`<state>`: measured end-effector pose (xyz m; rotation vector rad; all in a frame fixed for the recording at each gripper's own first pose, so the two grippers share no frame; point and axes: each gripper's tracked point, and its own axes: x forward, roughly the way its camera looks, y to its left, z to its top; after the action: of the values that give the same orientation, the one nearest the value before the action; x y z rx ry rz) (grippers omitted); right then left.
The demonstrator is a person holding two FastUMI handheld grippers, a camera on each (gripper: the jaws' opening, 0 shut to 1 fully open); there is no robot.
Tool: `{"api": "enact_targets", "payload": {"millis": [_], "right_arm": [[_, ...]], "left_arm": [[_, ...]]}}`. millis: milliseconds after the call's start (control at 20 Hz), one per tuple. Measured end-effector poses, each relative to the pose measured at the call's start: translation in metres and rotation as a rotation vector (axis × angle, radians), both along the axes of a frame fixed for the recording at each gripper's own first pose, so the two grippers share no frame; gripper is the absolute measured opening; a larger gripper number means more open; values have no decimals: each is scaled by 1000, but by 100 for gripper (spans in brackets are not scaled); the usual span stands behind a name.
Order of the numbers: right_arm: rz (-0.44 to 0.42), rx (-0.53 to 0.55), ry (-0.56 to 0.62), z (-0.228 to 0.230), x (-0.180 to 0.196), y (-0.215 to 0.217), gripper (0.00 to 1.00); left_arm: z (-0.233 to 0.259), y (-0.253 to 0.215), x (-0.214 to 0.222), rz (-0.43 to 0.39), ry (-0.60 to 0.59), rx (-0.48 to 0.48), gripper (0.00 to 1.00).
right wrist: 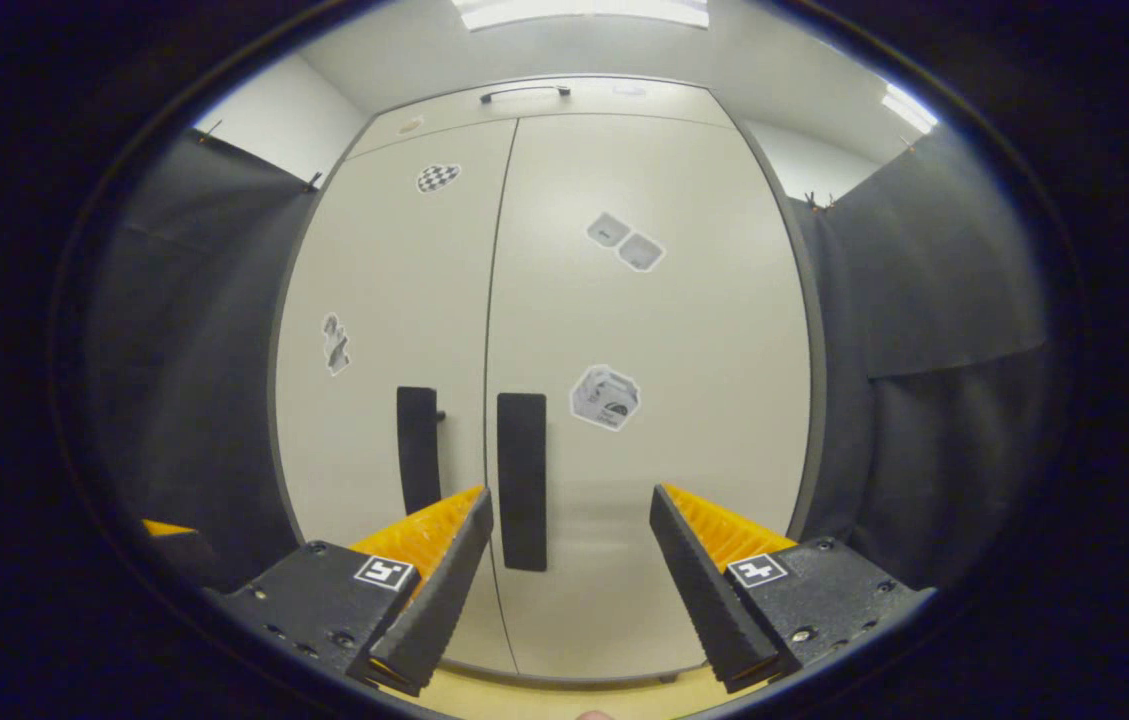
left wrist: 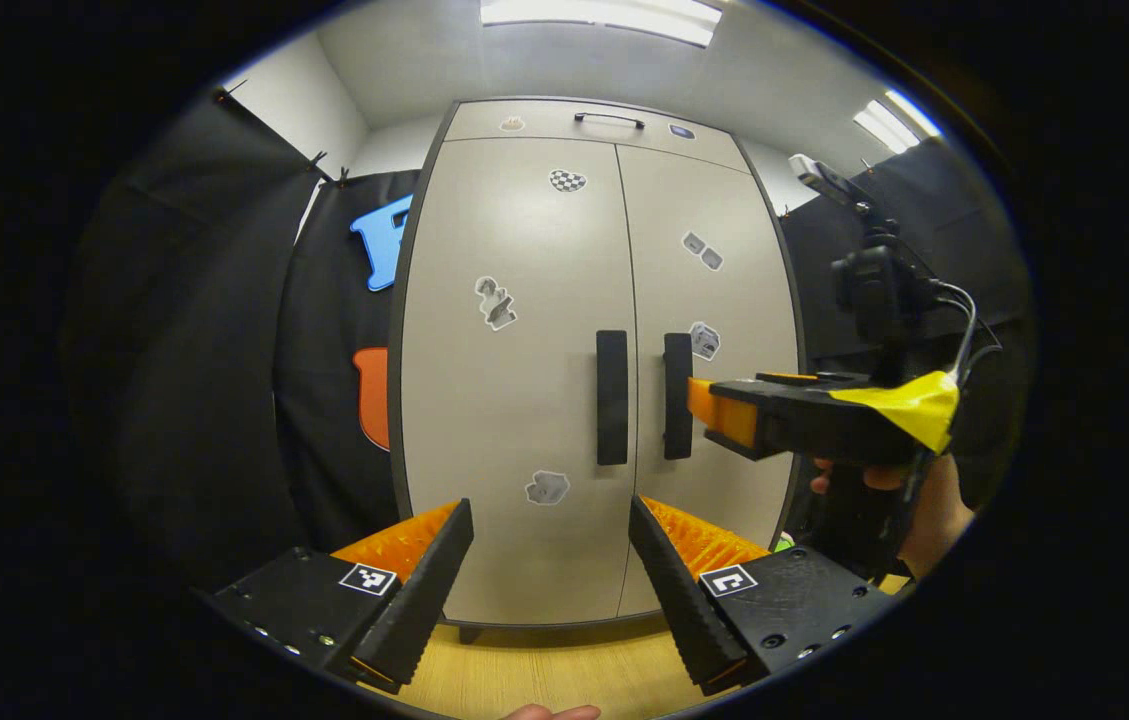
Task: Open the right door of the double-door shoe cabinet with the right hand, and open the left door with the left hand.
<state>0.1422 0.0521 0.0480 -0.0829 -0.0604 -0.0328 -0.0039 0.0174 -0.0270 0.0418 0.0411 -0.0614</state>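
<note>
The pale double-door shoe cabinet (left wrist: 524,250) stands in front of me with both doors closed. Two dark vertical handles sit side by side at the middle seam: the left door handle (left wrist: 611,397) and the right door handle (left wrist: 677,395). In the left gripper view my left gripper (left wrist: 551,520) is open, back from the left door. My right gripper (left wrist: 699,405), held by a hand (left wrist: 929,510), reaches close to the right handle. In the right gripper view the right gripper (right wrist: 572,505) is open, the right door handle (right wrist: 521,480) just left of its centre, the left door handle (right wrist: 417,448) beyond.
Black cloth walls (left wrist: 184,330) flank the cabinet on both sides. A top drawer with a slim handle (left wrist: 609,119) runs above the doors. Stickers dot both doors. A wooden floor (left wrist: 544,670) lies under the cabinet.
</note>
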Motion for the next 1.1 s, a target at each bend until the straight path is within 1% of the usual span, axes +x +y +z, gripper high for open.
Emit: {"api": "enact_targets", "payload": {"millis": [50,100,200,250,300,500,550,600,650,750,950,1100], "right_arm": [[8,13,6,0,8,5,95],[15,24,10,0,14,9,99],[5,21,20,-1,25,11,99],[2,11,24,-3,30,12,95],[-2,1,31,-4,34,13,99],[-14,-6,45,-9,44,17,99],[-24,-3,46,-9,47,15,95],[-28,8,51,-11,49,13,99],[-26,30,62,-13,53,12,99],[-28,57,47,-9,56,11,99],[-75,21,54,-12,54,9,93],[-78,33,51,-13,55,9,94]], "left_arm": [[-2,1,-2,2,9,1,94],[-6,3,-3,6,17,2,94],[-11,7,-6,12,30,1,94],[-12,9,-8,14,35,-3,94],[-13,10,-9,14,37,-7,94],[-15,18,-9,23,42,-14,94],[-15,20,-10,23,42,-16,94],[-16,20,-9,23,42,-18,94],[-15,21,-9,24,43,-19,94],[-16,22,-7,23,46,-23,94],[-18,22,-5,15,47,-30,94],[-18,20,-3,5,46,-31,94]]}}
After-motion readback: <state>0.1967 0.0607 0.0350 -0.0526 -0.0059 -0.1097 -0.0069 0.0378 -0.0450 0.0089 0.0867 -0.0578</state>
